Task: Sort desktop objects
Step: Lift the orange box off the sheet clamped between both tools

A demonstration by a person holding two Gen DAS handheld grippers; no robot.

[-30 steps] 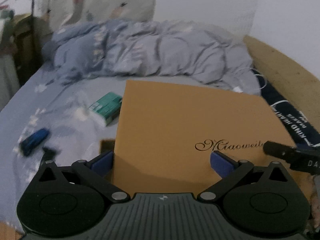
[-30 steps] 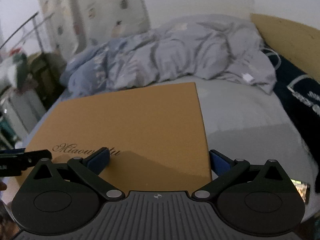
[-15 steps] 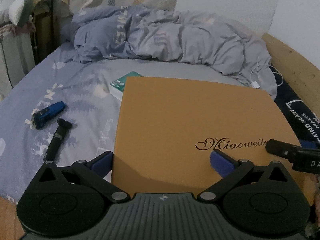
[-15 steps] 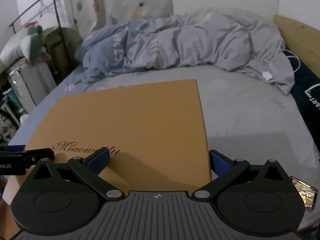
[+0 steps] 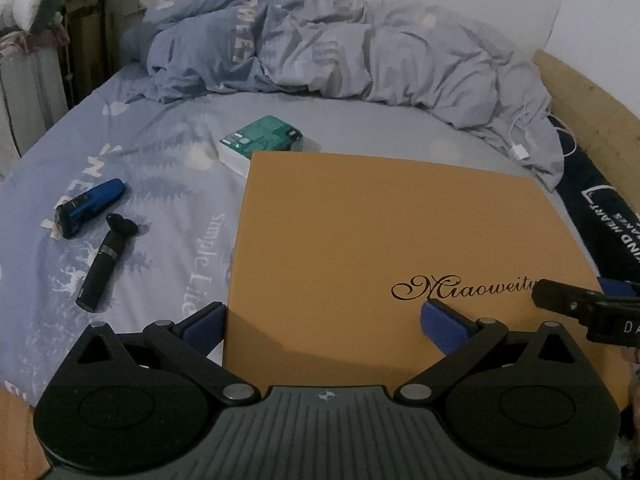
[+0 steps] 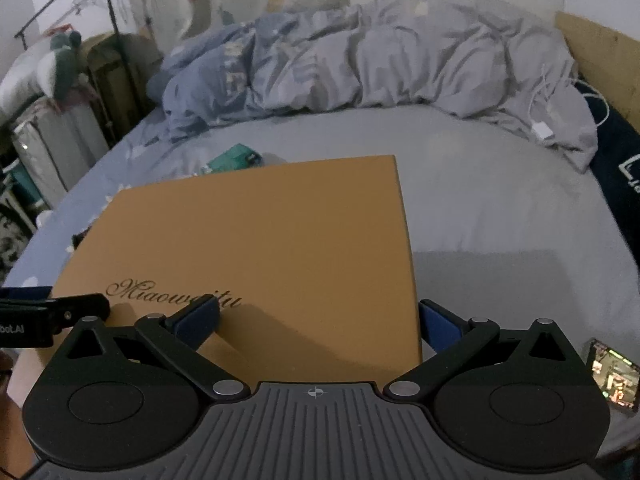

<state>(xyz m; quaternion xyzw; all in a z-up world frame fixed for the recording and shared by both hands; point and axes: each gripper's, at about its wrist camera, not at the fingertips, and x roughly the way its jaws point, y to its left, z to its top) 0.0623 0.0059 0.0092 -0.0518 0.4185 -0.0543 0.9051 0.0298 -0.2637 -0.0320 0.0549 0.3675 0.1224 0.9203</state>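
A large flat orange box (image 5: 380,240) with "Miaoweitu" in script fills the middle of both views (image 6: 260,240), over a blue-grey bed. My left gripper (image 5: 324,322) is open and straddles the box's near left corner, one finger outside the left edge and one over the lid. My right gripper (image 6: 316,320) is open and straddles the near right corner the same way. On the sheet to the left lie a blue shaver (image 5: 88,208) and a black cylindrical tool (image 5: 102,268). A green packet (image 5: 260,140) lies behind the box's far left corner.
A crumpled duvet (image 5: 340,52) runs across the back of the bed. A white charger cable (image 5: 520,152) and a dark printed cloth (image 5: 600,220) lie at the right by the wooden board (image 5: 592,92). A lit phone (image 6: 612,376) lies at the near right.
Both views have swung over the bed while the orange box kept its place between the fingers. The shaver, black tool and green packet now show more fully.
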